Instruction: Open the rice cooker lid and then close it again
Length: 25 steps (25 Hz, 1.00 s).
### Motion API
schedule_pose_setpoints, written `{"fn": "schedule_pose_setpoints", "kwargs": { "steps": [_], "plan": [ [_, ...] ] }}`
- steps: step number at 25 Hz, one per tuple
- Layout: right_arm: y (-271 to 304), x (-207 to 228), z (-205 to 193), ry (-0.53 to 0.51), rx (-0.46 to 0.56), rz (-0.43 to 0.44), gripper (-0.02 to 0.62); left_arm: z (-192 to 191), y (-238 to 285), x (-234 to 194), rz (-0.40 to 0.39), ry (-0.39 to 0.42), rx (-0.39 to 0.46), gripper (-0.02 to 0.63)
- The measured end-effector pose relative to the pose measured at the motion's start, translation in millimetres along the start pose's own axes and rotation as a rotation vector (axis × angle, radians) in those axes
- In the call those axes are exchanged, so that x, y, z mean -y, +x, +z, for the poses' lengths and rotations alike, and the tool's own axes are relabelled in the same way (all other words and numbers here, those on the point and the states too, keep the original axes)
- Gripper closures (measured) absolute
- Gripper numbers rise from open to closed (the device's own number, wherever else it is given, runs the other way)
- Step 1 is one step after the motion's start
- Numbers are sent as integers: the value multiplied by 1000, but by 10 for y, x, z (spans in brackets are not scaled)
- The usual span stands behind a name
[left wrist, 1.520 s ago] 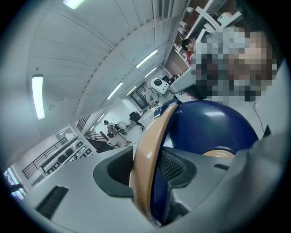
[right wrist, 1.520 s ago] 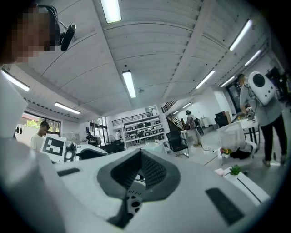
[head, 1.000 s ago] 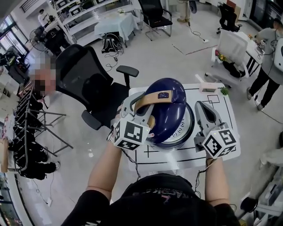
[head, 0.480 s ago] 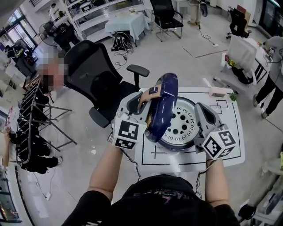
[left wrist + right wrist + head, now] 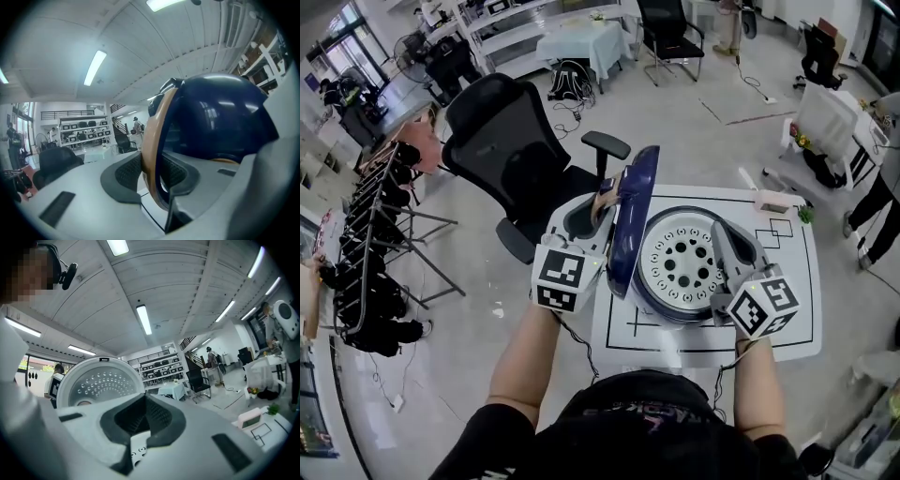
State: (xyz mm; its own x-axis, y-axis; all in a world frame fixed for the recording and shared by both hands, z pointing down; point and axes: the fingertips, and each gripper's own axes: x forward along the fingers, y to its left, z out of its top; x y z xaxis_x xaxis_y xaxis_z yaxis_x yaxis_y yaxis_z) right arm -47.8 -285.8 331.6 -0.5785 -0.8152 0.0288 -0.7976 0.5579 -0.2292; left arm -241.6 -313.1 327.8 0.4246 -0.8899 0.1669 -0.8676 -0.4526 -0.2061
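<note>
On the white line-marked desk [image 5: 792, 323] sits the navy rice cooker [image 5: 684, 267], its lid [image 5: 628, 225] upright. The left hand-held gripper [image 5: 152, 171], its jaws just closing, clamps the tan handle [image 5: 151, 136]. The right hand-held gripper [image 5: 143, 420], beside the cooker, is pinched together and empty. A black office chair [image 5: 511, 150] stands beyond.

The left forearm [image 5: 525, 364] and right forearm [image 5: 757, 384] reach forward side by side, both bare below short black sleeves. The left gripper [image 5: 598, 208] points roughly level; its fingers [image 5: 125, 174] have just been closing and press on the tan lid handle [image 5: 151, 136] between them. The right gripper [image 5: 719, 234] also lies level, its fingers [image 5: 161, 420] drawn together with nothing between them.
</note>
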Motion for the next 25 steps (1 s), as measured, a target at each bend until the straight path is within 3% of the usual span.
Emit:
{"fn": "schedule_pose_setpoints", "kwargs": {
  "steps": [11, 25],
  "plan": [
    [11, 106, -156, 7, -22, 36, 594, -205, 33, -11, -2, -156, 13, 497],
    [49, 12, -187, 7, -25, 43, 594, -203, 6, -33, 33, -109, 21, 468]
  ]
}}
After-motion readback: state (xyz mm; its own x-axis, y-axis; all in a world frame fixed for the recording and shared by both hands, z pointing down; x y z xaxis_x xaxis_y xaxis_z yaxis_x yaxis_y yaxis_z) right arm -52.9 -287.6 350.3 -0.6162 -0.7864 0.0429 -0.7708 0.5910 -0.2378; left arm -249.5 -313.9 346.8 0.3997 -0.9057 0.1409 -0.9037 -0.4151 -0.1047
